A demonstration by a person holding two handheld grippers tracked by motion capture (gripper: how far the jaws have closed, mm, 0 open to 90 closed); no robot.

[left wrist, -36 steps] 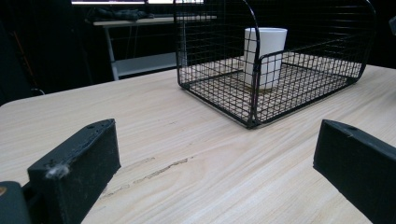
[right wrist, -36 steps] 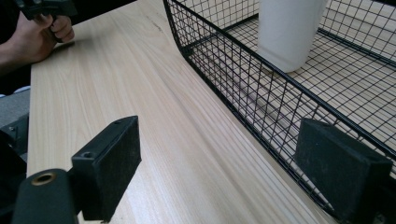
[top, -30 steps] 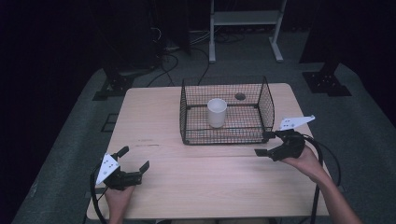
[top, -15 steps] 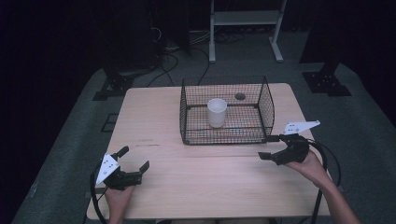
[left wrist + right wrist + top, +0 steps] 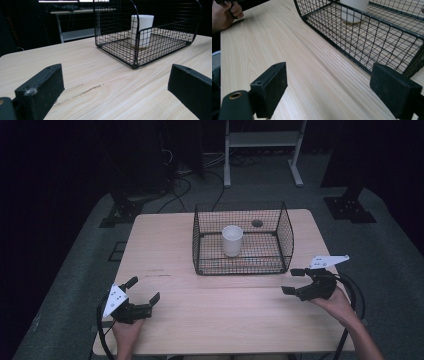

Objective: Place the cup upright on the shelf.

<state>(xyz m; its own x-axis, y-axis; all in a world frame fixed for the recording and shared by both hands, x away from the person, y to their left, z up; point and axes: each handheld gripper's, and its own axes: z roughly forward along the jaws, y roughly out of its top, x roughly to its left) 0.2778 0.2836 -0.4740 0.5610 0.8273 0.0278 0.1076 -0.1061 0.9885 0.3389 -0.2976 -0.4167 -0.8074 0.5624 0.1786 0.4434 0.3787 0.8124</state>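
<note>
A black wire basket (image 5: 242,265) stands on the far middle of the wooden table (image 5: 220,320). A white cup (image 5: 232,240) stands upright inside it, left of centre. My left gripper (image 5: 144,290) rests near the front left corner, open, with nothing between its jaws. My right gripper (image 5: 291,281) hovers just off the basket's near right corner, also open and empty. The left gripper view looks across bare wood to the basket (image 5: 136,50) and cup (image 5: 142,30), between the left gripper's (image 5: 115,92) wide jaws. In the right gripper view, the right gripper (image 5: 328,90) frames bare wood beside the basket (image 5: 367,30).
A round hole (image 5: 257,223) in the tabletop lies behind the cup, within the basket's footprint. A scratch (image 5: 82,91) marks the wood ahead of the left gripper. A white metal stand (image 5: 262,140) and cables sit on the dark floor beyond the table. The other hand (image 5: 224,15) shows far off.
My right gripper has drawn back from the basket's corner toward the near edge, a little to the right and lower. The left gripper, cup and basket have not moved.
</note>
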